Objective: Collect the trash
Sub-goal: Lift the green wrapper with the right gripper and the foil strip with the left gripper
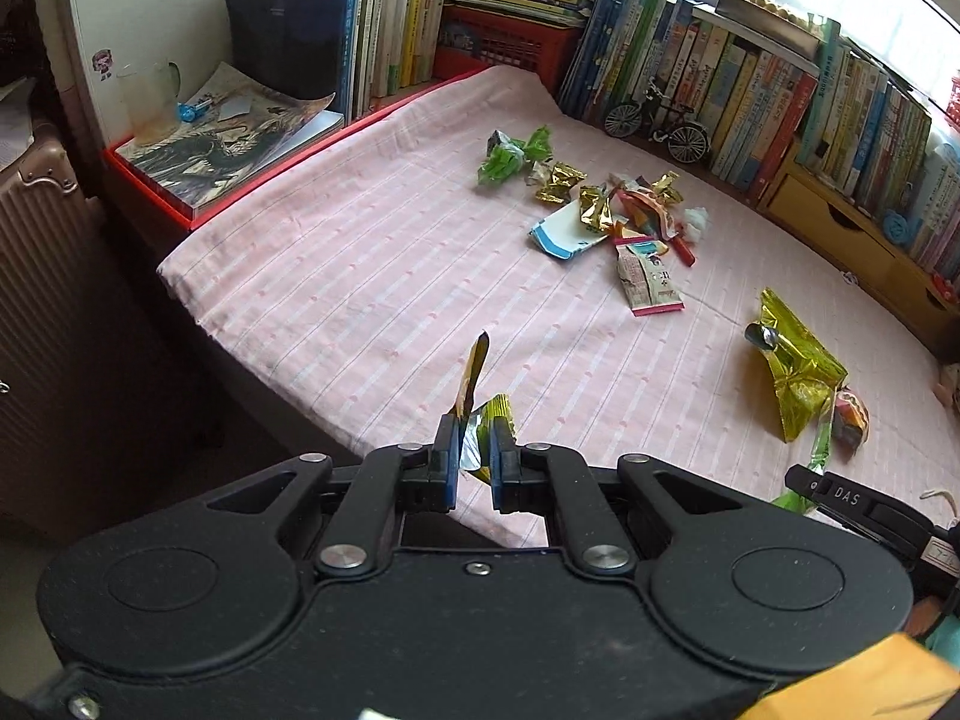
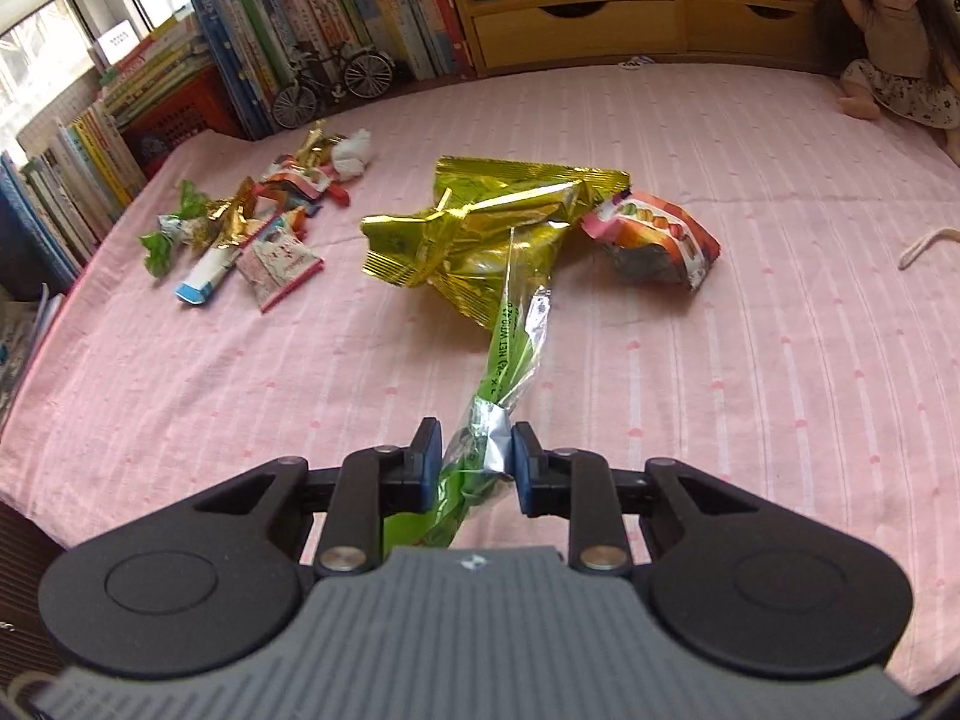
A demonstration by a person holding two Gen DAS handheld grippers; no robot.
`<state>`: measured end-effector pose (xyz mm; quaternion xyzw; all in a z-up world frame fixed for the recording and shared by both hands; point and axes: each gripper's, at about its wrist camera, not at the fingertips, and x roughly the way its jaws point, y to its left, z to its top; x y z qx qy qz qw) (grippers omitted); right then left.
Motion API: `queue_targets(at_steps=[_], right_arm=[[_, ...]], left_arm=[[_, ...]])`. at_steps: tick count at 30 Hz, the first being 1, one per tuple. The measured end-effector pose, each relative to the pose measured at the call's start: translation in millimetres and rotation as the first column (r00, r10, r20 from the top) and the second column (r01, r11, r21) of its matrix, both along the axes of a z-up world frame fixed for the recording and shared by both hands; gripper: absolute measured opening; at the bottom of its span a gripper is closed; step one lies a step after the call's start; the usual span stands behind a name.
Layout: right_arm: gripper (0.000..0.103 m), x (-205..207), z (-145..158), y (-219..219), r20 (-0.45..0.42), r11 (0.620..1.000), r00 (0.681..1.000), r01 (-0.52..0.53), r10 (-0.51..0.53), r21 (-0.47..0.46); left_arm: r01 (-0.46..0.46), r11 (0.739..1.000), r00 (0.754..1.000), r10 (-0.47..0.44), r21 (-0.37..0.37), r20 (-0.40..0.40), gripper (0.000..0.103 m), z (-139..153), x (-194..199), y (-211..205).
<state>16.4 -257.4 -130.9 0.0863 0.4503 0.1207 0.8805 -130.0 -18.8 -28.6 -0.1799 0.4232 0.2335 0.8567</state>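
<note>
My left gripper (image 1: 474, 447) is shut on a small yellow and green wrapper (image 1: 480, 414) whose tip sticks up above the near edge of the pink cloth (image 1: 360, 276). My right gripper (image 2: 474, 450) is shut on a long green and clear wrapper (image 2: 510, 348) that stretches forward to a crumpled gold bag (image 2: 480, 228), which lies beside an orange snack bag (image 2: 654, 240). A heap of small wrappers (image 1: 606, 210) lies further back. In the left wrist view the gold bag (image 1: 798, 366) and the right gripper's body (image 1: 852, 498) show at the right.
Rows of books (image 1: 750, 78) and a red crate (image 1: 504, 42) line the back, with a model bicycle (image 2: 336, 81) in front. Wooden drawers (image 2: 600, 30) and a doll (image 2: 888, 42) stand at the back right. A brown suitcase (image 1: 48, 276) is left of the cloth.
</note>
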Motion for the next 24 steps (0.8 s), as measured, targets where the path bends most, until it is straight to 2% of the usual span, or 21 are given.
queue_targets(at_steps=[5, 10, 24], right_arm=[[0.030, -13, 20, 7, 0.045, 0.992, 0.995, -0.088, 0.084, 0.086], [0.030, -26, 31, 16, 0.062, 0.981, 0.988, -0.151, 0.144, 0.125], [0.031, -70, 50, 59, 0.099, 0.969, 0.973, -0.220, 0.209, 0.114]], left_arm=[[-0.014, 1.000, 1.000, 0.014, -0.002, -0.011, 0.009, -2, -9, -4], [-0.040, 0.999, 0.999, 0.040, -0.016, -0.012, 0.009, -5, -23, -1], [-0.054, 0.997, 0.998, 0.055, -0.050, 0.025, 0.009, -11, -84, 40]])
